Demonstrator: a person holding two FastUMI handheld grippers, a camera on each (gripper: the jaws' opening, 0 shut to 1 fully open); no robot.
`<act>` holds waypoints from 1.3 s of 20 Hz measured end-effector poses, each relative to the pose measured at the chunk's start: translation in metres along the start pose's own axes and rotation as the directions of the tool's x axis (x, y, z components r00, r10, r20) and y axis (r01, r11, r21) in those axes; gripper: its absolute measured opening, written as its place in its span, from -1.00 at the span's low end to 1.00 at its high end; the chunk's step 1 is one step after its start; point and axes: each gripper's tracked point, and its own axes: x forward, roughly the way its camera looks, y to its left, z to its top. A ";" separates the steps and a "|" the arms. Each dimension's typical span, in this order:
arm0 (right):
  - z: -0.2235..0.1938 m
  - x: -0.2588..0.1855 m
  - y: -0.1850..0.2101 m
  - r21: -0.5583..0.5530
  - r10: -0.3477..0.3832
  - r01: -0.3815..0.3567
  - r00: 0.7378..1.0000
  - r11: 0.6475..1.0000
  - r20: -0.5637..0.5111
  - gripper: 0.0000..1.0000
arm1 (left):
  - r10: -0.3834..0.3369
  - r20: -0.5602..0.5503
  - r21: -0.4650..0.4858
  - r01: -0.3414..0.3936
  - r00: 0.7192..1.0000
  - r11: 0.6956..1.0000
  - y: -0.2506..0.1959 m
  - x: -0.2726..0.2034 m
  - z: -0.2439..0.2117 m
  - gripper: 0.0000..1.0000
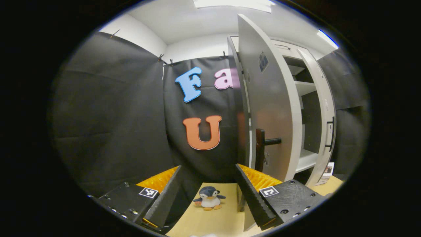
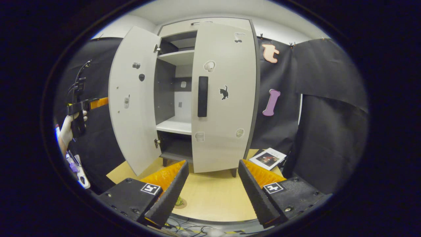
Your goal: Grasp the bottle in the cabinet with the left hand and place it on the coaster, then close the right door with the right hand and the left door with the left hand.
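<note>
The right door [image 2: 223,95] appears shut on the cabinet [image 2: 177,59]; the left door [image 2: 133,98] stands open. Both the left gripper [image 1: 208,197] and right gripper [image 2: 213,194] are held agape, empty. The stiff, light panel is best pushed near its handle [image 1: 263,144].

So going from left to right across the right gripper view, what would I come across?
A gloved hand holding the left gripper → the open left door → the cabinet's white shelf → the shut right door with its black handle → a booklet on the table.
</note>
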 end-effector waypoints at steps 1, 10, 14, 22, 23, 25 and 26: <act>-0.002 -0.004 -0.001 0.004 -0.004 0.004 1.000 1.000 -0.001 0.97 | -0.006 0.011 0.000 0.006 1.000 1.000 -0.004 0.003 0.002 1.00; -0.012 -0.009 -0.034 0.064 -0.007 0.007 1.000 0.998 0.000 0.97 | 0.055 0.040 0.106 -0.059 0.998 0.993 -0.013 0.002 0.011 0.86; -0.015 -0.012 -0.060 0.081 0.008 -0.008 1.000 0.997 0.001 0.97 | 0.079 0.023 0.110 -0.081 0.997 0.991 -0.032 -0.004 0.012 0.80; -0.014 -0.015 -0.120 0.095 0.012 -0.011 1.000 0.995 -0.010 0.97 | -0.017 0.011 0.119 0.016 1.000 0.993 -0.133 -0.006 0.009 0.79; -0.014 -0.017 -0.125 0.097 0.008 -0.007 1.000 0.995 -0.011 0.97 | -0.038 0.010 0.124 0.037 0.999 0.992 -0.147 -0.003 0.009 0.79; -0.014 -0.019 -0.133 0.103 0.003 -0.002 1.000 0.995 -0.012 0.97 | -0.047 0.020 0.146 0.044 0.999 0.988 -0.161 -0.001 0.013 0.89; -0.013 -0.020 -0.136 0.105 -0.003 0.004 1.000 0.995 -0.009 0.97 | -0.054 0.024 0.143 0.050 0.998 0.988 -0.167 0.000 0.013 0.94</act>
